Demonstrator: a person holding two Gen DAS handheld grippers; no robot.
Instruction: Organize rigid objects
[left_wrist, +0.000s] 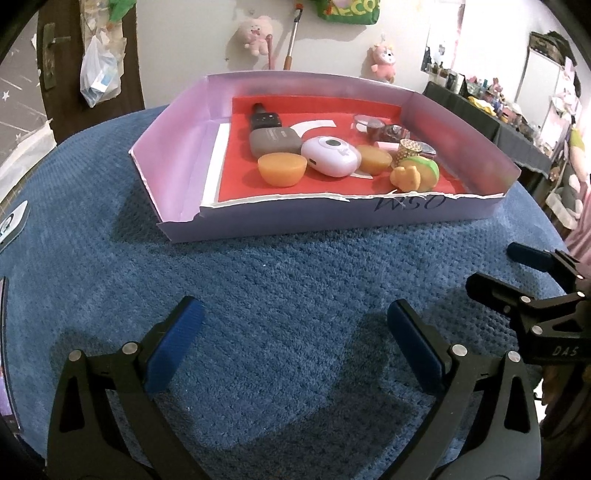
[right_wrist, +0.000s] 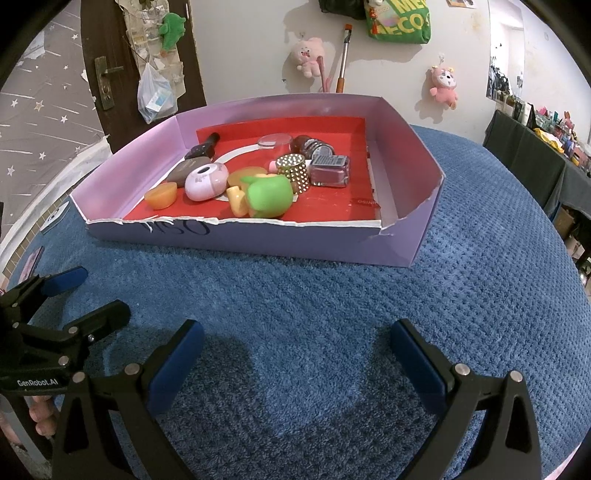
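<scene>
A shallow lilac cardboard box (left_wrist: 332, 216) (right_wrist: 258, 240) with a red floor sits on the blue towel-covered table. Inside lie an orange cup shape (left_wrist: 281, 169) (right_wrist: 160, 195), a pale oval case (left_wrist: 330, 157) (right_wrist: 206, 181), a brown case (left_wrist: 275, 142), a black device (left_wrist: 263, 117), a green and yellow toy (left_wrist: 415, 173) (right_wrist: 266, 195), a gold dotted cylinder (right_wrist: 293, 171) and a glass bottle (right_wrist: 329, 170). My left gripper (left_wrist: 295, 334) is open and empty above the towel in front of the box. My right gripper (right_wrist: 295, 349) is open and empty beside it, and shows in the left wrist view (left_wrist: 513, 273).
The blue towel (left_wrist: 277, 280) (right_wrist: 461, 295) covers the round table. Plush toys and a bag hang on the wall behind (right_wrist: 308, 55). A dark door (right_wrist: 107, 74) stands at the back left. A cluttered shelf (left_wrist: 491, 99) is at the right.
</scene>
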